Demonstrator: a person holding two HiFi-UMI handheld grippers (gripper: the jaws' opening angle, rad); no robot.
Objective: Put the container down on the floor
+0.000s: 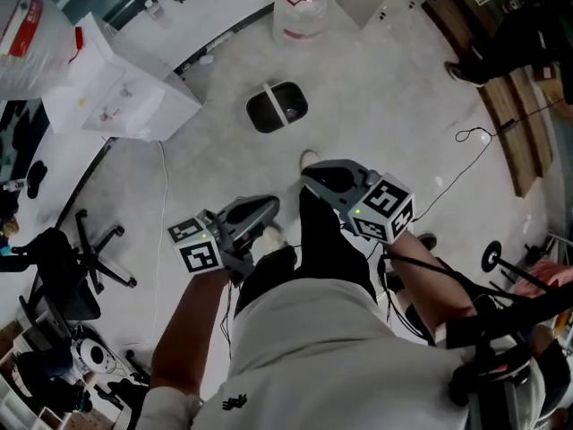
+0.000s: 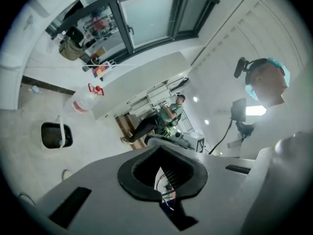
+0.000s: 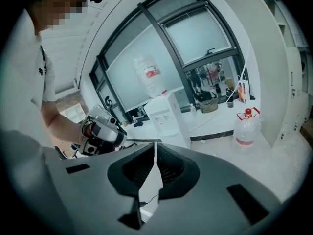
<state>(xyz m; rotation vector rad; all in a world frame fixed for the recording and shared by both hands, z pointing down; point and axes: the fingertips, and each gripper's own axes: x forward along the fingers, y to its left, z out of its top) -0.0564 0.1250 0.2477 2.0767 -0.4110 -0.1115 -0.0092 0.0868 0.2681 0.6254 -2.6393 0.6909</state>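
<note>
The black oval plastic container is seen set down on the pale speckled floor, well apart from both grippers. The left gripper and the right gripper are held fully closed, with nothing gripped.

Black container with a white strap, pale grey speckled floor, clear jug with red cap

The container at upper centre looks like dark, glossy plastic. The floor is pale, matt and speckled. The water jug at top is clear plastic.
</note>
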